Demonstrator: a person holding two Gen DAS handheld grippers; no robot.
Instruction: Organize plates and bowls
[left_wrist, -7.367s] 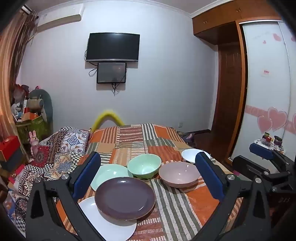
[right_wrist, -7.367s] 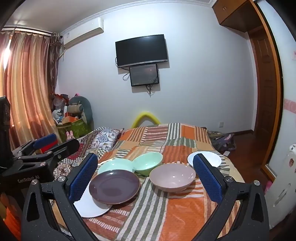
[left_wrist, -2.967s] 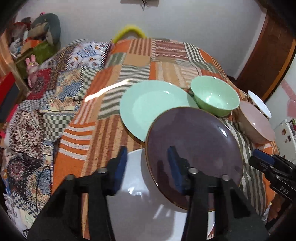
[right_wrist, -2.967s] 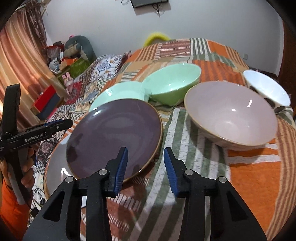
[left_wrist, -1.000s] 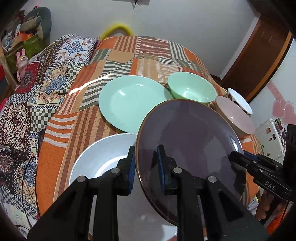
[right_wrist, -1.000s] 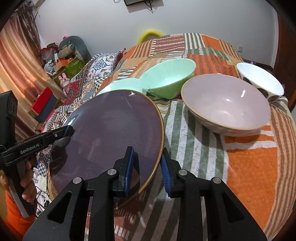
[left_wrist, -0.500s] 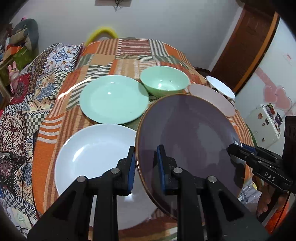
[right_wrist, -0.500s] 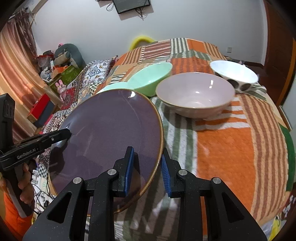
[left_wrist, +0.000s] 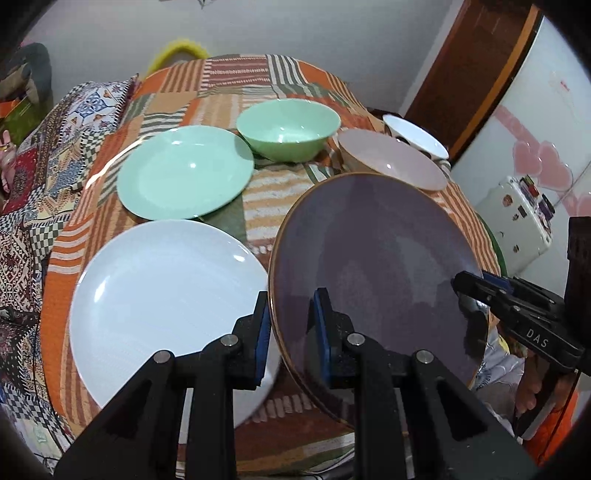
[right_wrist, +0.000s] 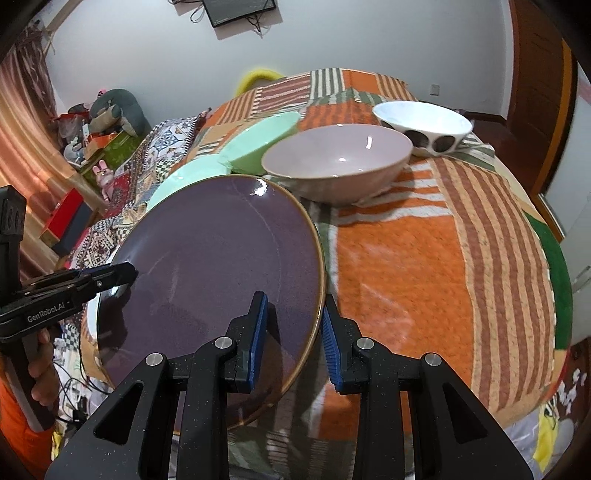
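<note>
Covering bed, striped patchwork blanket (right_wrist: 436, 240), white walls (right_wrist: 332, 40)

The room was evenly and softly lit, rather dim toward the walls. Small white glints sat on the purple plate (right_wrist: 218, 266), the pink bowl (right_wrist: 338, 162) and the white plate (left_wrist: 162, 295). Shadows under the dishes were faint. Both fisheye views bent the bed's (right_wrist: 443, 240) edges into curves and darkened to black at the corners. Fine grain showed; the far wall looked slightly soft.
</note>
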